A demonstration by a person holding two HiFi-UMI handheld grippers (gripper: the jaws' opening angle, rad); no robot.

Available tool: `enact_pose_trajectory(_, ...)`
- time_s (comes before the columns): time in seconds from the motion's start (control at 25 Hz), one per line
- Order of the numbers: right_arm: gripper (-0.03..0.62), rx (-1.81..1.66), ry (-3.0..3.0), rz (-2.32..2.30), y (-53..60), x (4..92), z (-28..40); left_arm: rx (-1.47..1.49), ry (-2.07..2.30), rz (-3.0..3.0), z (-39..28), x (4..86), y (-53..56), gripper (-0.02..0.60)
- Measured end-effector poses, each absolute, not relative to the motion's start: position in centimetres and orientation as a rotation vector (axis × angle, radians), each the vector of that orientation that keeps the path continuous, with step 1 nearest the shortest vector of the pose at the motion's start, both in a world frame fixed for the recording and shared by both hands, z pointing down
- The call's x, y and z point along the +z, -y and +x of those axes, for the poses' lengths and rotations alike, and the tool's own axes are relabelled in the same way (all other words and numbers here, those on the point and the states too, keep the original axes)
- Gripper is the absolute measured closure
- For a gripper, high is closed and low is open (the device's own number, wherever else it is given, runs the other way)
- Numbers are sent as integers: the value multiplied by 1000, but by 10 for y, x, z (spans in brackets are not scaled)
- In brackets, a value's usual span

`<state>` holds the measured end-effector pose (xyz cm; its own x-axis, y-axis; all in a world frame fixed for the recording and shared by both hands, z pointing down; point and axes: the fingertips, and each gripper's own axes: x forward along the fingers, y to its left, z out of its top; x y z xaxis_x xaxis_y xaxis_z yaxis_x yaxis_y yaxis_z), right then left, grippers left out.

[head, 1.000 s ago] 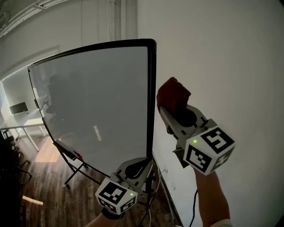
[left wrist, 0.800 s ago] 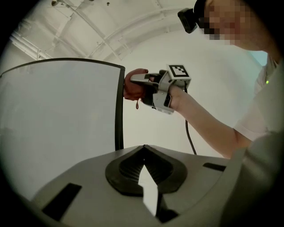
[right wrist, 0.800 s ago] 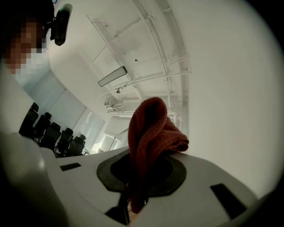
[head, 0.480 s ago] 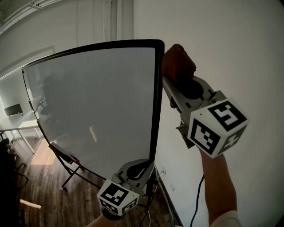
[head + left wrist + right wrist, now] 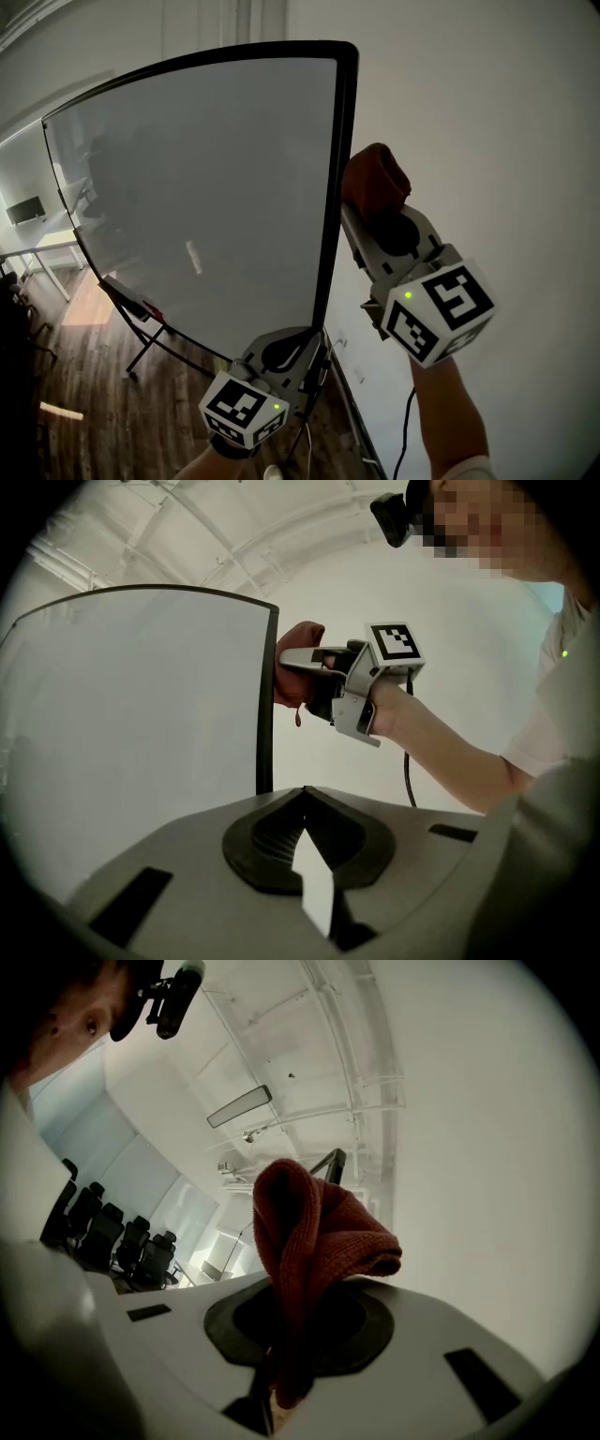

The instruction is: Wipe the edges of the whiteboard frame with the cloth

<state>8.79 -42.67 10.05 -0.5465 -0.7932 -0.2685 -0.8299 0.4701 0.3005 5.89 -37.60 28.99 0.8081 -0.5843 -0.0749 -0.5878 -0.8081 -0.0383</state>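
So, I reckon I'm on the wiping step, working the right-hand upright of the big whiteboard's thin black frame [image 5: 342, 122]. My right gripper [image 5: 367, 214] has its jaws clamped on the bunched dark-red knitted cloth [image 5: 377, 183], and the wad sits right against the outer side of that upright, about halfway up, between it and the plain white wall [image 5: 487, 112]. My left gripper [image 5: 302, 797] hangs low near the bottom of the same edge, jaws together with nothing between them. Next move, I'd say: slide the cloth along the upright with steady sideways pressure so it doesn't skip off, then go for the top rail.
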Motion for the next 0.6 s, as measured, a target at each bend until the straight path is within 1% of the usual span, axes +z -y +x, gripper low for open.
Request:
enact_pose_trajectory(0.4, 539, 482, -2585, -1447, 421, 167, 95, 97, -1062, -2926, 52, 314, 371, 574)
enact_pose_trajectory(0.6, 539, 465, -2559, -1532, 424, 232, 93, 49, -1116, -2950, 44, 352, 374, 574)
